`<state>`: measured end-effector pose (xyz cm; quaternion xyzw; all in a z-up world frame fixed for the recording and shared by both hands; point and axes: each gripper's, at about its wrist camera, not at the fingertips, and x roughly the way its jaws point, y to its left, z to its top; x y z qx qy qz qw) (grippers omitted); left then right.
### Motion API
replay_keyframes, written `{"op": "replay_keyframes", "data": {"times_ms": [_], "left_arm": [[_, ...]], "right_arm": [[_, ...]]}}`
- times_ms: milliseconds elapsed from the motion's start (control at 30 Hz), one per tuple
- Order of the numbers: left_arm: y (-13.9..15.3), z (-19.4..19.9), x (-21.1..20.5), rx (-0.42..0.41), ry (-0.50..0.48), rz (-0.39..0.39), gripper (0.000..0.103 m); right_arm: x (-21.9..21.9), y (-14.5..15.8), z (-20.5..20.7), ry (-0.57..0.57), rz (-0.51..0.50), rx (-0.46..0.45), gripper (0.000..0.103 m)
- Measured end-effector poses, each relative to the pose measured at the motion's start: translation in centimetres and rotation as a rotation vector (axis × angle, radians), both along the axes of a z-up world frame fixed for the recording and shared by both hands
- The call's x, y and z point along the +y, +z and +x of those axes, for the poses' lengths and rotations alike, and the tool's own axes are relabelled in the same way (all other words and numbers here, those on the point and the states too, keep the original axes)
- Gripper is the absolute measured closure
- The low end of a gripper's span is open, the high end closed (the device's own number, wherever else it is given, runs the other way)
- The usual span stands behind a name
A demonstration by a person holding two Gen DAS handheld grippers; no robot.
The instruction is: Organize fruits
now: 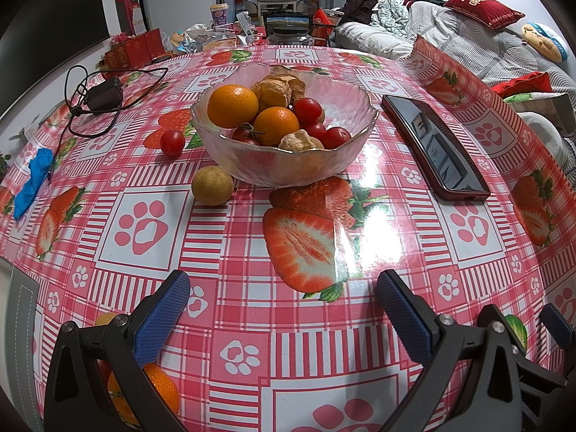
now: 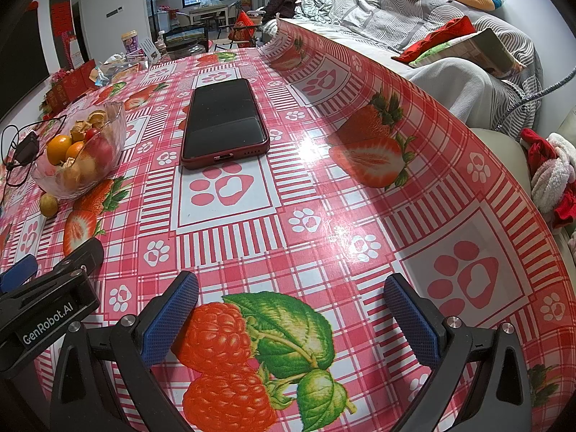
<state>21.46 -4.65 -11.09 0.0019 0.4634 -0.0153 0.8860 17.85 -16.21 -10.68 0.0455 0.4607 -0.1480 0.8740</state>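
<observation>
Blue cloth (image 1: 34,180) far left of the glass bowl (image 1: 284,165), at the worktop (image 1: 234,324) edge. Black charger with tangled cable (image 1: 104,95) left of the bowl and behind it, well apart. Loose cherry tomato (image 1: 172,142) just left of the bowl, near its wall but not touching. Round tan fruit (image 1: 212,185) at the bowl's front left, just beside the base. Another orange (image 1: 158,388) well in front of the bowl, low and left, half hidden behind the left claw's frame, with something yellowish peeping out next to it, too covered to name.

Bowl itself already loaded: two oranges, several cherry tomatoes, papery husked fruits. Gathering step well along by the look of it, with at least three loose pieces left outside.

Left claw (image 1: 284,316) in front of the bowl, above the cloth pattern, jaws spread wide, nothing between the blue pads. Probably poised for the next pick; the tan fruit lies closest to hand. Next move likely a reach forward and left, jaws straddling the fruit, a gentle close, since round fruit rolls easily.

Red-cased phone (image 1: 435,147) right of the bowl, flat, clear of it. Right claw (image 2: 291,316) further right of the bowl, in front of the phone, jaws likewise wide apart and empty, idle over a printed raspberry.
</observation>
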Motion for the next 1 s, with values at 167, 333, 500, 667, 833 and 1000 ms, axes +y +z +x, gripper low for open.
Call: {"op": "replay_keyframes", "data": {"times_ms": [167,333,500,667,833,1000], "left_arm": [[-0.07,-0.01,-0.03,0.000,0.000,0.000,0.000],[0.15,0.02,0.04,0.000,0.000,0.000,0.000],[0.16,0.02,0.03,0.000,0.000,0.000,0.000],[-0.04,0.00,-0.03,0.000,0.000,0.000,0.000],[0.13,0.02,0.02,0.000,0.000,0.000,0.000],[0.02,0.01,-0.01,0.000,0.000,0.000,0.000]], "right_arm": [[0.00,-0.01,-0.02,0.000,0.000,0.000,0.000],[0.00,-0.02,-0.03,0.000,0.000,0.000,0.000],[-0.01,-0.01,-0.03,0.000,0.000,0.000,0.000],[-0.02,0.05,0.02,0.000,0.000,0.000,0.000],[-0.01,0.01,-0.03,0.000,0.000,0.000,0.000],[-0.01,0.01,-0.03,0.000,0.000,0.000,0.000]]}}
